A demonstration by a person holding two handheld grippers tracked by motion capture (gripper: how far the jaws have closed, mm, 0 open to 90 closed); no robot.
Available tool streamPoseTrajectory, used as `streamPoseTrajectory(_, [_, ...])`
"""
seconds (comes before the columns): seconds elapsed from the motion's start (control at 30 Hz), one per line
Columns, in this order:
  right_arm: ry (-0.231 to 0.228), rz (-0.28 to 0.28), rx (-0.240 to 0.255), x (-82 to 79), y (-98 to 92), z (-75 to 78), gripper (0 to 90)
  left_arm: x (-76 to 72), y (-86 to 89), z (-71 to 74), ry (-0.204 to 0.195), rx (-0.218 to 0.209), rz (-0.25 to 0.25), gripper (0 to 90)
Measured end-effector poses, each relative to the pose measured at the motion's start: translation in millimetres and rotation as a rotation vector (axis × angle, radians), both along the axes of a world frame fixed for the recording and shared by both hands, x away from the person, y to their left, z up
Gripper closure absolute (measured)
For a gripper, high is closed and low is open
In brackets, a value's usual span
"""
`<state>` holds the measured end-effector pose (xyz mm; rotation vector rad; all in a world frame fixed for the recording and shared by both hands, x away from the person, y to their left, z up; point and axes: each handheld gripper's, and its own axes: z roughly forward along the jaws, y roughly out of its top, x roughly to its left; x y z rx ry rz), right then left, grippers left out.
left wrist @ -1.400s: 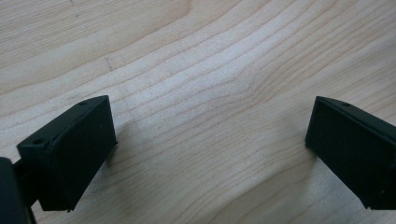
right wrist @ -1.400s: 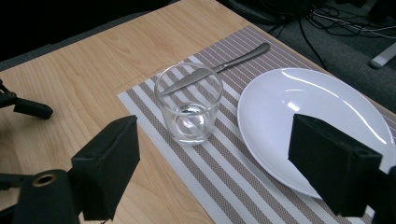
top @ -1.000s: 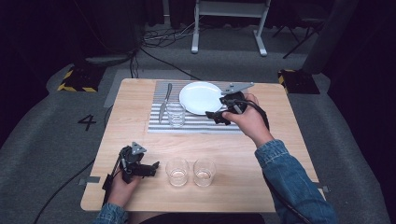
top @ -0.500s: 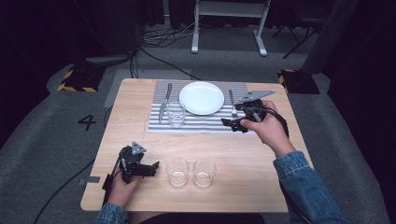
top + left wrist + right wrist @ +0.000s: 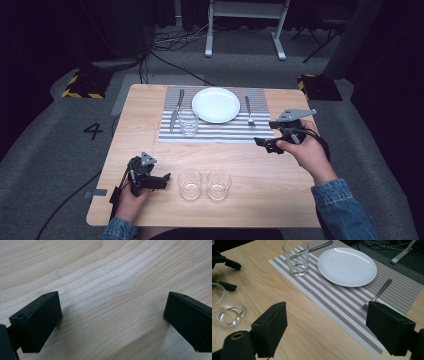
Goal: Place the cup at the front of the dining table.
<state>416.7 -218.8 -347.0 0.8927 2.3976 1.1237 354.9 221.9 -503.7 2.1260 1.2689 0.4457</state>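
A striped placemat (image 5: pixel 220 131) carries a white plate (image 5: pixel 216 105), a knife (image 5: pixel 175 110) on its left, a fork (image 5: pixel 249 111) on its right and an upright clear glass (image 5: pixel 188 122). Two more glasses (image 5: pixel 190 183) (image 5: pixel 218 184) stand near the front edge. My left gripper (image 5: pixel 164 181) rests low just left of them, open over bare wood (image 5: pixel 112 315). My right gripper (image 5: pixel 263 145) hovers off the placemat's right front corner, open and empty (image 5: pixel 325 327). In the right gripper view the plate (image 5: pixel 347 266), fork (image 5: pixel 375 295) and glass (image 5: pixel 296 257) lie ahead.
The wooden table (image 5: pixel 280 200) has bare room at the right and front right. A front glass (image 5: pixel 224 310) and the left gripper's jaws show at the left edge of the right gripper view. Cables and a stand's feet lie on the floor beyond the table.
My right gripper has drawn back from beside the plate, moving right and toward the front, off the placemat. The fork now lies uncovered. The left gripper has stayed put.
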Motion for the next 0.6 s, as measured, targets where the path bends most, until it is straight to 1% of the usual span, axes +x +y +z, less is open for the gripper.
streamPoseTrajectory(0.1, [0.001, -0.017, 0.008, -5.0, -9.8, -2.1, 17.9, 0.0, 0.0, 0.0, 0.000, 0.000, 0.000, 1.9])
streamPoseTrajectory(0.23, [0.006, -0.037, 0.015, -12.2, -25.1, -9.0, 17.9, 0.0, 0.0, 0.0, 0.001, 0.000, 0.000, 1.9])
streamPoseTrajectory(0.3, [0.009, -0.045, 0.018, -13.3, -27.1, -10.3, 18.0, 0.0, 0.0, 0.0, 0.000, 0.000, 0.000, 1.9])
streamPoseTrajectory(0.37, [0.017, -0.058, 0.020, -16.6, -34.0, -14.8, 18.0, 0.0, 0.0, 0.0, 0.000, 0.000, 0.000, 1.9])
streamPoseTrajectory(0.6, [0.042, -0.084, 0.019, -25.0, -49.3, -28.6, 18.4, 0.0, 0.1, 0.1, 0.001, 0.001, -0.002, 1.9])
